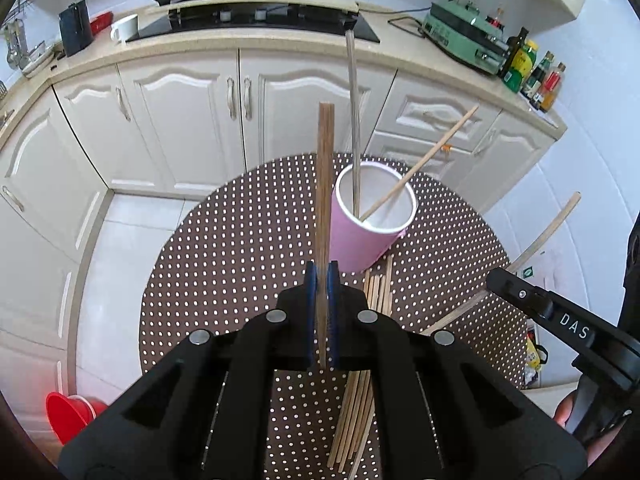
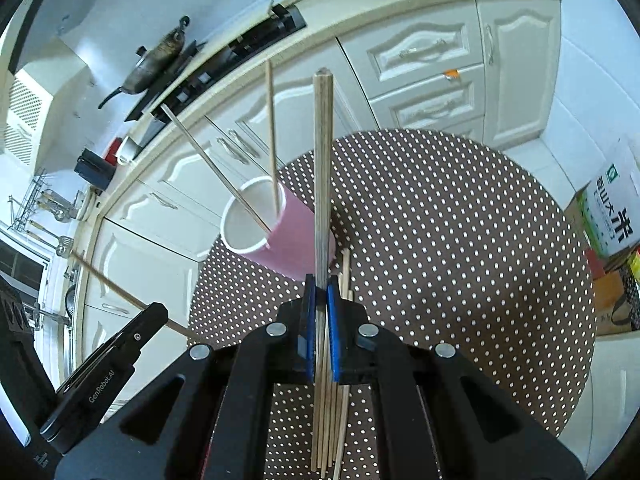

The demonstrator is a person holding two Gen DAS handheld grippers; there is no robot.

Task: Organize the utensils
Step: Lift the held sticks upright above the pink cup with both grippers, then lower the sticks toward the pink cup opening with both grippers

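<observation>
**Chopsticks, one in each hand, near the pink cup**

Chopsticks were the things we had to tidy. Most of them lay in a loose pile (image 1: 360,408) on the dotted tabletop (image 1: 224,264), just in front of the pink cup (image 1: 362,236). Two sticks already stood in the cup: a pale gray one (image 1: 353,120) that was nearly straight up, and a light wood one (image 1: 420,166) that leaned out to one side.

Our left gripper (image 1: 322,312) had its jaws pressed tight on a brown chopstick (image 1: 325,184). That stick pointed up and away from us, beside the cup. Our right gripper (image 2: 320,328) had its jaws pinching a pale chopstick (image 2: 323,168) the same way, and that one also stood near the cup and not in it yet.

We thought a few things could go wrong next. The cup was light and tall. If we pushed a stick against its rim or side, it could tip over and spill the two sticks inside. The leaning stick stuck out far, so our stick or gripper could bump it and flip it out. Both hands were close together, so the two held sticks could knock each other. Also, each stick was held low down, so its far tip could swing wide and miss the cup.
</observation>
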